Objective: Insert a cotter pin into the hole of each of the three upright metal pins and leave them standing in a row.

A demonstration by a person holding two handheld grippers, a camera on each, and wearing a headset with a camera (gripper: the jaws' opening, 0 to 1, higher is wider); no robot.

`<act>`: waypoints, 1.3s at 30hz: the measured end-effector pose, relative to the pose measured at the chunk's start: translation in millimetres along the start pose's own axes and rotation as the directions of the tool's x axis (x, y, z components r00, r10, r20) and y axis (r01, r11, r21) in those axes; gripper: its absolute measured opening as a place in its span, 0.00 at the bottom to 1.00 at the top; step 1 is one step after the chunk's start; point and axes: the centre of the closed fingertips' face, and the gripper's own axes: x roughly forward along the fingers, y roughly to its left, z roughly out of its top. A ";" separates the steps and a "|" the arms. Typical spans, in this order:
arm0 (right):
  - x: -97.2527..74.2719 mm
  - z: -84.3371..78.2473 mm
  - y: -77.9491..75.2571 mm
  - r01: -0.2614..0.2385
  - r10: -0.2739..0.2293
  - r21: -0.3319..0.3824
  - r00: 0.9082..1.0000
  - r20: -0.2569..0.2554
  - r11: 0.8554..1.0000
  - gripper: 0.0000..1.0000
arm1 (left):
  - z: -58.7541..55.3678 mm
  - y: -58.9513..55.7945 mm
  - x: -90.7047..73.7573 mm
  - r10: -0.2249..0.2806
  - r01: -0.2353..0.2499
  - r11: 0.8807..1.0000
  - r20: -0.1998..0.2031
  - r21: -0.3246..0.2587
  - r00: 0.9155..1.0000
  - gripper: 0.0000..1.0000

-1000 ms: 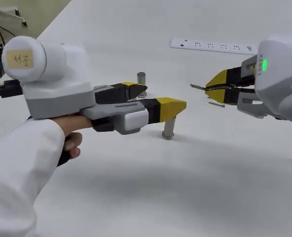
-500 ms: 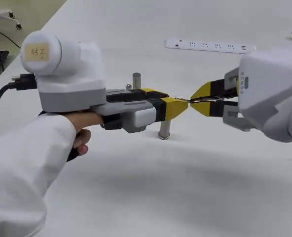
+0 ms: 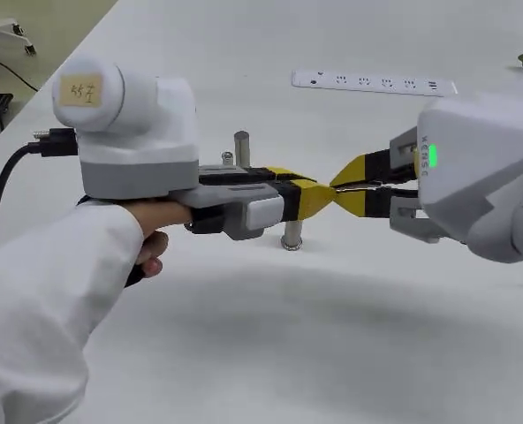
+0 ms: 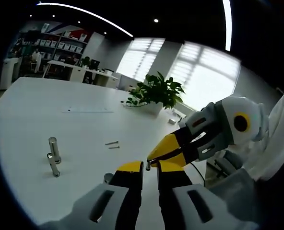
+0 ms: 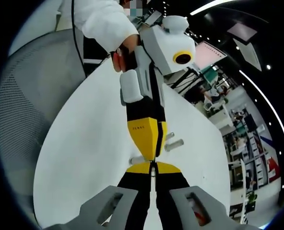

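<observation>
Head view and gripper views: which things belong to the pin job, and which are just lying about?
Job: left gripper, right gripper, cotter pin held by the right gripper, metal pins, spare cotter pins on the table.
Lying about: power strip, plant.

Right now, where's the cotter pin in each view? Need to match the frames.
Head view: the cotter pin lies level between the jaws of the right gripper, centre-right.
Left gripper view: its tip sits low centre, at the jaw gap of the left gripper.
Right gripper view: low centre, between the near jaws.
Shared landmark: both grippers' yellow jaw tips meeting nose to nose.
</observation>
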 end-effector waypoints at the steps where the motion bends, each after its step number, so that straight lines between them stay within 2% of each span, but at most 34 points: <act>1: -0.2 0.5 0.6 -0.001 0.001 -0.002 1.000 0.001 1.000 0.00 | -0.3 -0.2 0.0 -0.001 0.001 1.000 -0.001 0.001 1.000 0.07; 12: 0.8 4.1 4.7 -0.010 0.010 0.000 1.000 0.012 1.000 0.00 | -4.9 0.7 -0.7 -0.005 0.006 1.000 -0.025 0.016 1.000 0.00; 18: -0.3 4.0 6.2 -0.012 0.013 -0.002 1.000 0.015 1.000 0.00 | -5.8 -0.2 -2.5 -0.013 0.014 0.999 -0.032 0.037 0.999 0.00; 21: -1.0 4.7 6.9 -0.012 0.012 -0.001 1.000 0.019 1.000 0.00 | -6.0 -1.0 -3.4 -0.012 0.013 0.999 -0.034 0.029 0.999 0.00; 25: -3.5 7.4 7.7 -0.012 0.012 0.002 0.999 0.031 1.000 0.00 | -5.6 -2.5 -5.5 -0.014 0.014 1.000 -0.037 -0.017 0.999 0.00; 31: -3.9 6.5 7.4 -0.005 0.005 0.014 0.999 0.032 1.000 0.00 | -6.1 -4.2 -5.2 -0.013 0.013 1.000 -0.031 -0.012 0.999 0.00; 39: -2.3 8.1 15.3 -0.042 0.041 0.023 0.998 0.047 0.999 0.00 | -12.9 -7.1 -6.5 -0.020 0.019 1.000 -0.049 -0.018 0.999 0.00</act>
